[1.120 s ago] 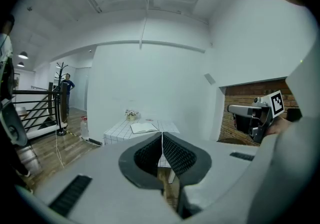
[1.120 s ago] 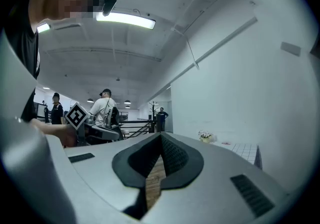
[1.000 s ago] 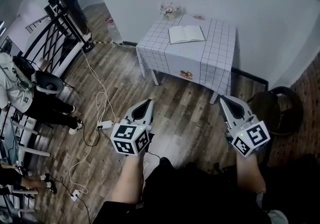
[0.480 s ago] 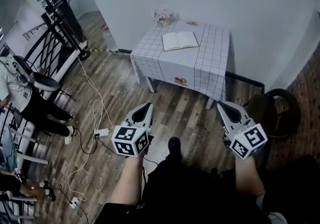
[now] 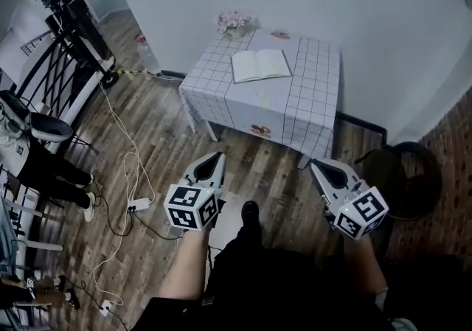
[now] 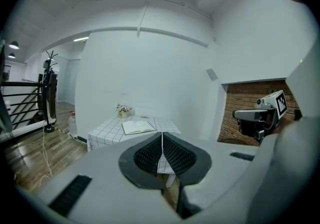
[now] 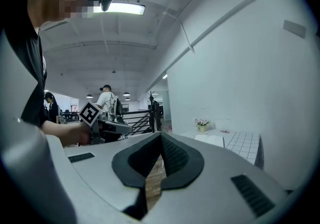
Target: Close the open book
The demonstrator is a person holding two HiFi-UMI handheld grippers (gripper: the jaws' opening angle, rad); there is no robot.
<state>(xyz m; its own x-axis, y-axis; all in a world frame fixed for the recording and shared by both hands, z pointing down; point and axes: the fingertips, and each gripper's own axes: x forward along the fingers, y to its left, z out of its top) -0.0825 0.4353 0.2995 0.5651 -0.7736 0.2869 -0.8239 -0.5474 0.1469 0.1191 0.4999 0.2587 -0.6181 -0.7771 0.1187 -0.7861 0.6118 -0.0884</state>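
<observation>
While the open book [image 5: 261, 65] lies well ahead on the tabletop [image 5: 318, 57], the left hand-held gripper [image 5: 218, 154] and right hand-held gripper [image 5: 314, 164], jaws together, empty, must first approach

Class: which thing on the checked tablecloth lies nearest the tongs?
The white open book; the small pot of pink flowers and the flat red item sit farther back.

Table [image 5: 318, 79]: open book [image 5: 261, 65], flowers [image 5: 233, 23], perhaps small dish [image 5: 280, 35].
</observation>
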